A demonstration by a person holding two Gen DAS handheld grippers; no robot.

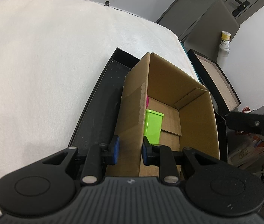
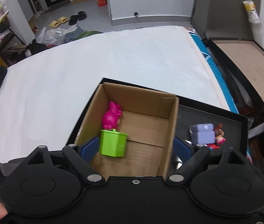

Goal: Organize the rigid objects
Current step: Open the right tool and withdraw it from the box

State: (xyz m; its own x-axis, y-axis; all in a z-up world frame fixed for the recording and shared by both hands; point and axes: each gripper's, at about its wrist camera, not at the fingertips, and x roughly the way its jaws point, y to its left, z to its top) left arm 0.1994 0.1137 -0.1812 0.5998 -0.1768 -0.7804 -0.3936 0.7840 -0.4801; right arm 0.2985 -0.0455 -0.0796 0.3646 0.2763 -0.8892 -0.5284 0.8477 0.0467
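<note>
**Ana:** White fleecy cloth (image 1: 38, 65) fills most of the left wrist view, bare out to its far rounded edge. What sits on it?

**Ben:** At its right side lies a shallow black tray (image 1: 102, 100), and an open brown cardboard box (image 1: 197, 127) stands in the tray. The left gripper (image 1: 129, 152) has its blue pads pinched narrow on the box's near left wall. Inside, against that wall, stands a lime-green plastic box-shaped container (image 1: 153, 127), with a sliver of pink behind it. Far right, a yellow-and-white bottle (image 1: 225, 42) carries print too small to read.

**Ana:** And the right wrist view?

**Ben:** The right gripper (image 2: 135, 149) hangs over the box (image 2: 143, 100), fingers spread wide with nothing gripped; the left pad sits just beside the green container (image 2: 113, 142), the right pad outside the box's right wall. A magenta plastic figurine (image 2: 112, 118) stands behind the container. Right of the box, on the tray (image 2: 188, 112), a lavender plastic block toy (image 2: 203, 133) and small reddish figures crowd together. "DAS" reads on a black part at the left edge.
</note>
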